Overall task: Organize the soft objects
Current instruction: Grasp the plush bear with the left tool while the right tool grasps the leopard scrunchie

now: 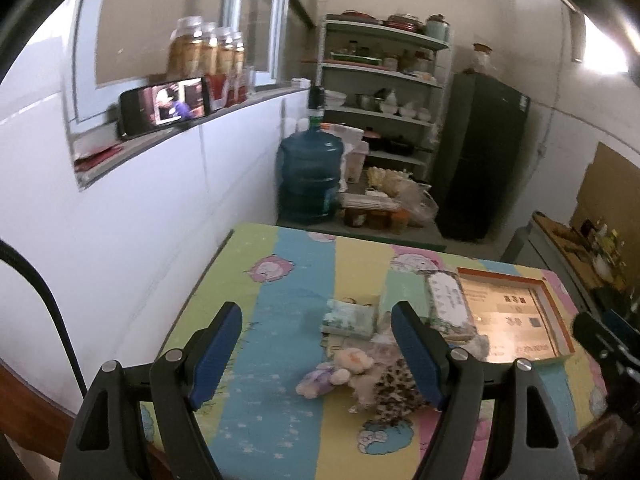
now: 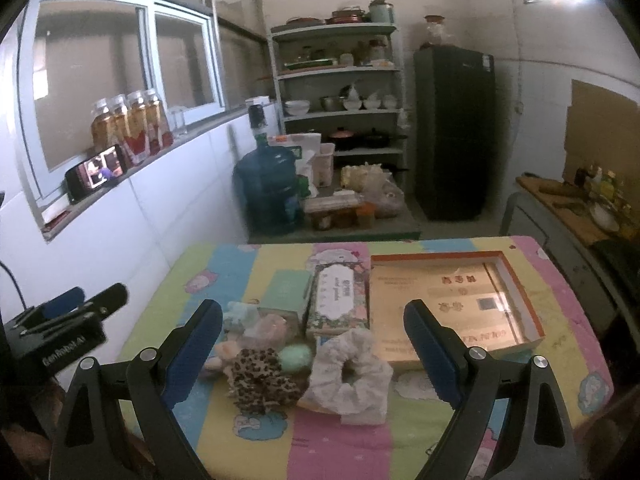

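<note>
A small table under a striped pastel cloth [image 2: 420,412] is standing against a white wall in a cluttered kitchen. The left gripper [image 1: 316,354] is hovering above the table's near left part with its blue-padded jaws spread wide and nothing between them. The right gripper [image 2: 314,350] is hanging over the near middle, its jaws likewise wide apart and holding nothing. A heap of soft things is lying on the cloth near the front: a white scrunchie [image 2: 350,376] is sitting closest to the right gripper, a leopard scrunchie [image 2: 262,378] is touching it on the left, a mint puff [image 2: 295,358] is peeking out between and behind them, and a small plush [image 1: 348,364] is lying at the heap's left edge. Behind the heap, a folded pale cloth [image 1: 349,317] is resting on the table, and a floral tissue box [image 2: 339,300] is lying just beside an open, shallow orange-rimmed box [image 2: 520,292] at the far right. Beyond the table, a blue water jug [image 2: 267,184], a shelf [image 2: 340,76] of dishes and a dark fridge [image 2: 454,128] are standing along the back wall. A phone [image 1: 166,105] with a lit screen is leaning on the window ledge beside jars [image 1: 208,50].
</note>
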A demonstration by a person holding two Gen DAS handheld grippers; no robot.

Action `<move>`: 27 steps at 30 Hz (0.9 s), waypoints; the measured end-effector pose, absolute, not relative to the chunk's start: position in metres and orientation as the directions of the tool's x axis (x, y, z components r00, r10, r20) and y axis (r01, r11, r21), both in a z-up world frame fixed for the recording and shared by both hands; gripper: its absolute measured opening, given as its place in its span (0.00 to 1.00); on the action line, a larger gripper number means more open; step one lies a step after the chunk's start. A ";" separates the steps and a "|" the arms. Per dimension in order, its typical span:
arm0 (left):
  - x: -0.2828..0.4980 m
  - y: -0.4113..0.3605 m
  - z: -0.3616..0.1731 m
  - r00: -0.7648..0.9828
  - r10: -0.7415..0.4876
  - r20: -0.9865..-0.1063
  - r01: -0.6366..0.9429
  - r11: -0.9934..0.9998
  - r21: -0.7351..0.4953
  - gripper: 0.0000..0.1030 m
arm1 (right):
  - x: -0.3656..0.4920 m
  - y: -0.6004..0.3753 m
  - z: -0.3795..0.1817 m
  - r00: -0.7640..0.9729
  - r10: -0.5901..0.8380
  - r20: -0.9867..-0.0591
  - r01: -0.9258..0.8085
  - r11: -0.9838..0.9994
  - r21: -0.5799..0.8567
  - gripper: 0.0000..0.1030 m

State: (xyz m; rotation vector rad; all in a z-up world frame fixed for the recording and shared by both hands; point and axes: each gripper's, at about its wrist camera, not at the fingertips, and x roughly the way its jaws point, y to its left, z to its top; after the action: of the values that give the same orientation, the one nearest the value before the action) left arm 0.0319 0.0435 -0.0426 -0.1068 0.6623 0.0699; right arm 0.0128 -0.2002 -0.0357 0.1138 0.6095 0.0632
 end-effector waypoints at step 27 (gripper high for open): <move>0.038 0.087 -0.148 0.720 -0.064 -0.691 0.009 0.996 -0.083 0.75 | 0.081 -0.126 -0.182 0.610 0.224 -0.760 -0.251 0.964 0.083 0.90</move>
State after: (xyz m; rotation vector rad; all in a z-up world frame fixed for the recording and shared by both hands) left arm 0.0377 0.0867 -0.1479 -0.0760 0.7667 -0.0401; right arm 0.0812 -0.1259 -0.1821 -0.0325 0.8728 0.2745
